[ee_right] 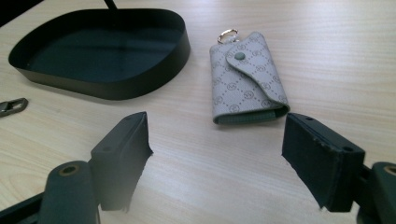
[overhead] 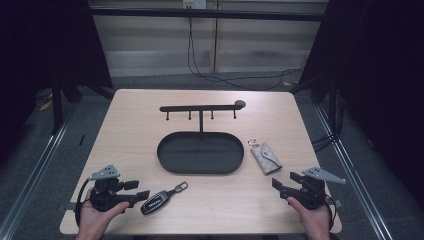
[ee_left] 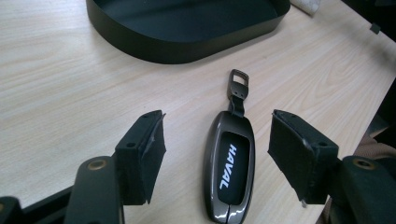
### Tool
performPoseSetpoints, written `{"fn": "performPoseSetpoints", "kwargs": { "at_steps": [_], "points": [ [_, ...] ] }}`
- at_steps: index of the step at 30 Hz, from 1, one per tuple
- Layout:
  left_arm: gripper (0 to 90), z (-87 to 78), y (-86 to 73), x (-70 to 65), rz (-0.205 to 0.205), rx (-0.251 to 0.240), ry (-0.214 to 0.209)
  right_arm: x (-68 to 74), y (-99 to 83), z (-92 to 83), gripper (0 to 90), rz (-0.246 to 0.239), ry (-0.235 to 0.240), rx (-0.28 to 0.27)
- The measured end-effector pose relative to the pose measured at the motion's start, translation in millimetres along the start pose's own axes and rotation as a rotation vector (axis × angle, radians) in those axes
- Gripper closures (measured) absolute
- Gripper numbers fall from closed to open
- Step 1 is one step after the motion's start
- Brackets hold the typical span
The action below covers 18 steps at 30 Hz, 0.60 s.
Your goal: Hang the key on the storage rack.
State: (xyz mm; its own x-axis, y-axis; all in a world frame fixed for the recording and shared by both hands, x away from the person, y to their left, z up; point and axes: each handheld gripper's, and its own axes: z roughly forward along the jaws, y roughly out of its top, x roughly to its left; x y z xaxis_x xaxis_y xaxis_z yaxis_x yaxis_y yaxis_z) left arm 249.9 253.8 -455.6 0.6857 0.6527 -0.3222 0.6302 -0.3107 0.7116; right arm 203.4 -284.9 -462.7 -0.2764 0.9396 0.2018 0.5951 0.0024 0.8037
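1. Tray [overhead: 200, 167] with its hook stand [overhead: 201, 108] occupies the table's [overhead: 140, 115] centre, blocking direct passage across.
2. Key fob [overhead: 156, 202] lies between the tray and the left gripper [overhead: 137, 190], on the near strip.
3. Key pouch [overhead: 266, 157] lies just right of the tray.
4. Bare tabletop remains along the left, right and far margins.

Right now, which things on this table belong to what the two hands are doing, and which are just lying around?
Part of the job:
- car key fob, lying between the open left tongs, not gripped
- patterned key pouch, just ahead of the open right tongs
- black hook stand with oval tray, the likely place for both

Just lying about:
- cables on the floor beyond the table
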Motion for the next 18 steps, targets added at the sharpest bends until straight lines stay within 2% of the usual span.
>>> {"fn": "performPoseSetpoints", "kwargs": {
  "at_steps": [2,5,9,12,14,18],
  "points": [
    [36.0,1.4,0.9,-1.9,0.018,0.012,0.014,-1.7,-0.4,-0.2,23.2,0.01,0.009,0.0],
    [36.0,2.8,1.5,-3.3,0.021,0.025,0.01,-3.1,-0.6,-1.0,23.3,0.026,0.013,-0.002],
    [36.0,6.7,3.1,-5.6,0.027,0.053,0.006,-2.9,-1.0,-0.3,23.3,0.025,0.019,0.006],
    [41.9,7.8,4.5,-8.3,0.043,0.067,0.011,-2.5,-1.2,0.5,23.2,0.02,0.024,0.008],
    [41.4,8.3,5.9,-9.2,0.037,0.065,-0.008,-2.6,-1.1,0.8,23.3,0.022,0.028,0.007],
    [40.1,8.0,9.6,-10.1,0.045,0.064,-0.004,-2.4,-1.0,2.1,23.2,0.016,0.033,0.015]
  ]
}}
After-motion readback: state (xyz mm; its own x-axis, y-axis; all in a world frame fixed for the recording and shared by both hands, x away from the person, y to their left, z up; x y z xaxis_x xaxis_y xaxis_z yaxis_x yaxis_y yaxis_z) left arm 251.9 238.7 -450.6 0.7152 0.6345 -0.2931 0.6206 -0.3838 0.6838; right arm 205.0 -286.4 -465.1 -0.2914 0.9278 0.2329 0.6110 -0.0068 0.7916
